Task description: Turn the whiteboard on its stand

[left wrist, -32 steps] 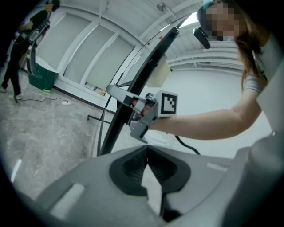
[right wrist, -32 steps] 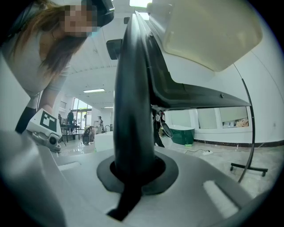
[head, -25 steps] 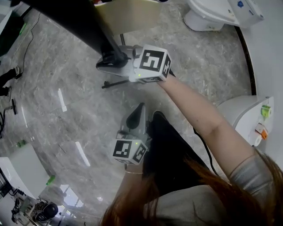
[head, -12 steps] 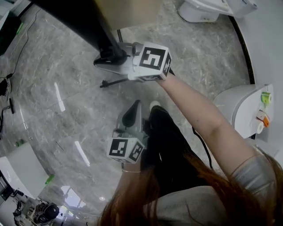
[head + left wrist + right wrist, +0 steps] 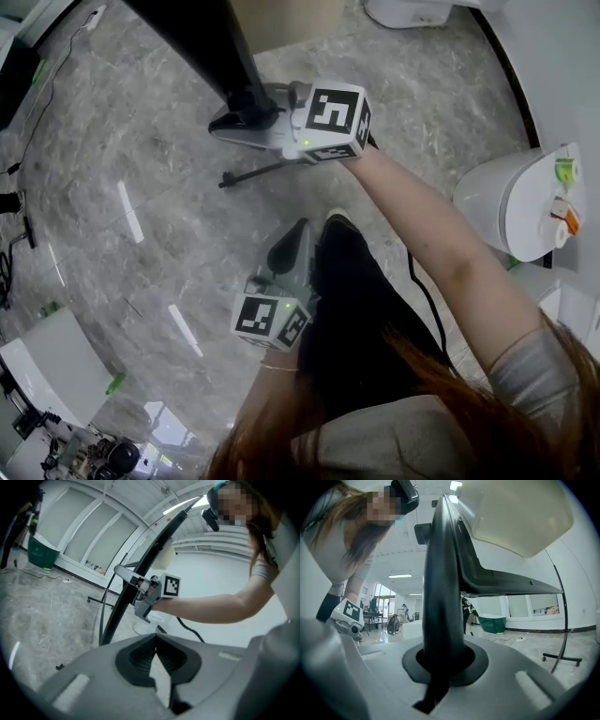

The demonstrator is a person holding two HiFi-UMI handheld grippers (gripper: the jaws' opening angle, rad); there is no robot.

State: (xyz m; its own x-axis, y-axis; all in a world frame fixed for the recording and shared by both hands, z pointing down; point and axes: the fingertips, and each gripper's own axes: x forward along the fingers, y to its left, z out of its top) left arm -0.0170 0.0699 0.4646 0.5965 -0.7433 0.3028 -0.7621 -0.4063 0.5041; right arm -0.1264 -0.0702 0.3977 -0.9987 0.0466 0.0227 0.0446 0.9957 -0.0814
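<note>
The whiteboard's black frame [image 5: 220,66] runs in from the top left, with a pale panel [image 5: 286,21] beside it. My right gripper [image 5: 251,120] is shut on that frame, its marker cube toward the person. In the right gripper view the black frame [image 5: 440,578] fills the space between the jaws, and the pale panel [image 5: 515,513] hangs above. A thin foot of the stand [image 5: 255,174] lies on the floor below. My left gripper [image 5: 296,232] hangs lower, apart from the board, shut on nothing. It looks toward the frame [image 5: 140,578] and the right gripper [image 5: 143,597].
White rounded units [image 5: 520,202] with green and orange bits stand at the right. Cables [image 5: 14,202] trail at the left and a white table [image 5: 52,370] sits lower left. A green bin [image 5: 42,552] stands by the wall. The person's dark leg [image 5: 352,309] is beside the left gripper.
Both grippers and the person have shifted across the floor. The right gripper stays clamped on the black frame, which now leans further right in the head view. The white units have slid toward the edges.
</note>
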